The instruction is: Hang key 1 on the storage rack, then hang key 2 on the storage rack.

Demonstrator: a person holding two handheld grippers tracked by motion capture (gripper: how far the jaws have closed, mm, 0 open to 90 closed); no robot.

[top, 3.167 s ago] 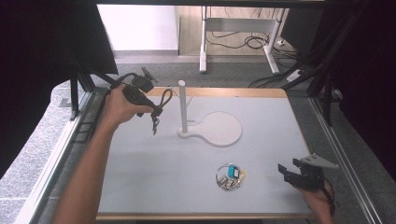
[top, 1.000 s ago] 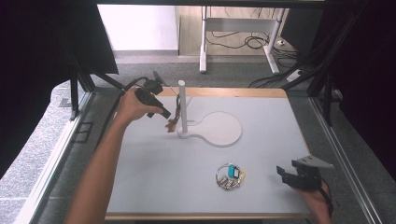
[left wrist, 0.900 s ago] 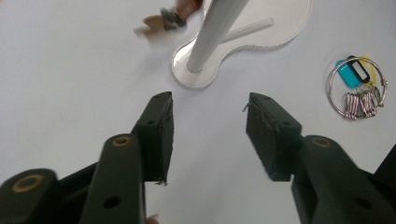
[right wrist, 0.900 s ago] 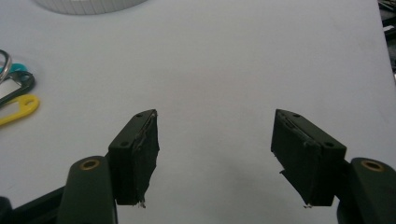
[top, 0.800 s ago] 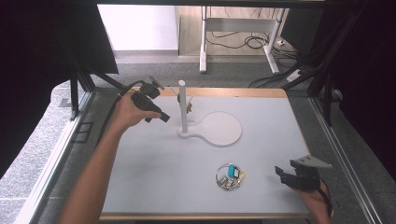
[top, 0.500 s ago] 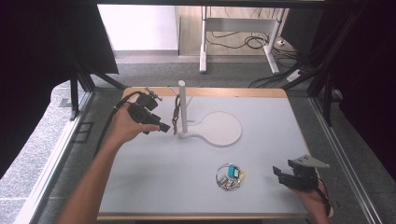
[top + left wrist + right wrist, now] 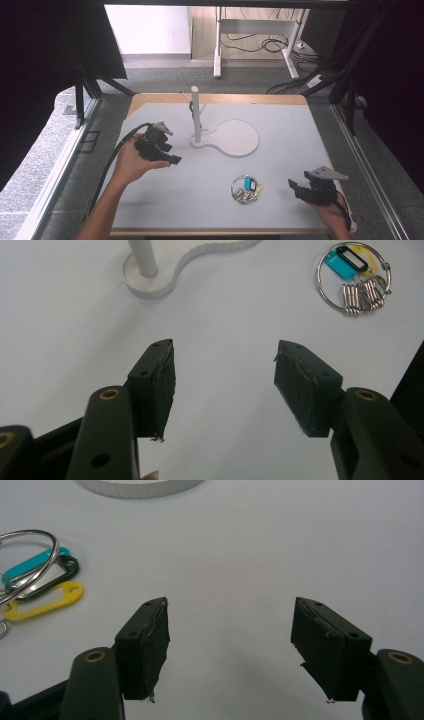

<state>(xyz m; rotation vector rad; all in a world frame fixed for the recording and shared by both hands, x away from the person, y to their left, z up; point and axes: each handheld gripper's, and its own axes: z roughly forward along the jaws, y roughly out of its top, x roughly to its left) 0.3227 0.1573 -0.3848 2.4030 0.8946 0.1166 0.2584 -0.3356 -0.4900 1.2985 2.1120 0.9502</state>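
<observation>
Nearest the person, the right tongs (image 7: 299, 190) hover low at the near right corner of the surface (image 7: 300, 135), spread wide with nothing between the jaws. They point left toward the key ring (image 7: 246, 188), which lies just beside them but untouched, so this hand looks placed to wait or to steady the ring.

The key ring rests flat on the surface, near and right of centre. It is one large metal ring carrying three plastic tags, one teal, one black and one yellow, plus a bunch of small metal keys too tightly packed to count.

Farther off on the left, the left tongs (image 7: 176, 160) are held low and angled toward the ring. Their jaws have just been opening and stand spread with nothing between them, which reads as readiness for a grab.

Farthest stands one white stand (image 7: 231, 138): a flat base with a single upright post (image 7: 195, 112), probably meant for hanging the ring.
</observation>
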